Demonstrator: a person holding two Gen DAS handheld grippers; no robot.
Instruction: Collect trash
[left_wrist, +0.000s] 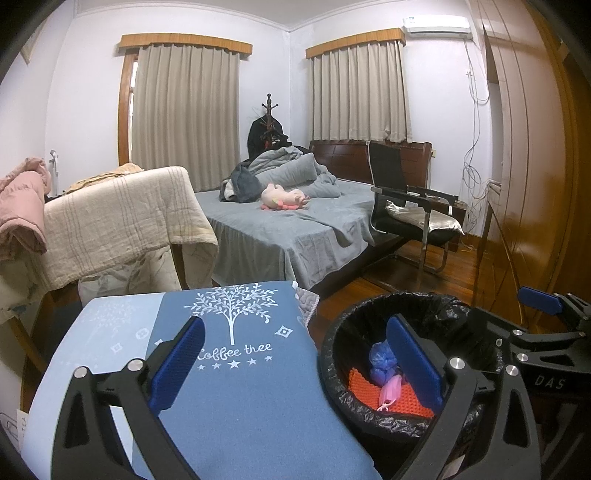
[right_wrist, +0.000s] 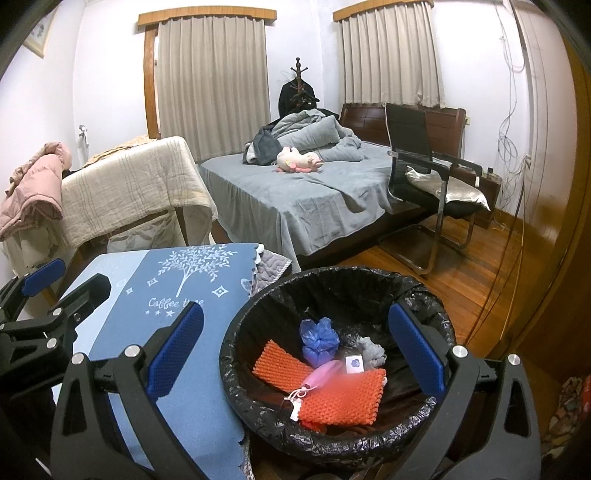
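Beside the bin: table with a blue cloth (right_wrist: 166, 332), bare of any visible trash.
Landmark: bin (right_wrist: 332, 439), black-lined, standing on the wooden floor.
Bin contents: orange mesh pads (right_wrist: 340, 400), blue crumpled bag (right_wrist: 319, 339), pink mask (right_wrist: 321, 373), small white tag (right_wrist: 355, 363), grey wad (right_wrist: 371, 350).
Right gripper (right_wrist: 295, 354): above the bin, jaws spread wide, holding nothing.
Left gripper (left_wrist: 295, 363): straddling the bin's table-side rim, jaws spread wide, holding nothing.
Step in hand: judged to be just after a drop; collection looks well advanced.
Next move: calls for scanning beyond the bin for remaining litter, then approaching with jaws spread.
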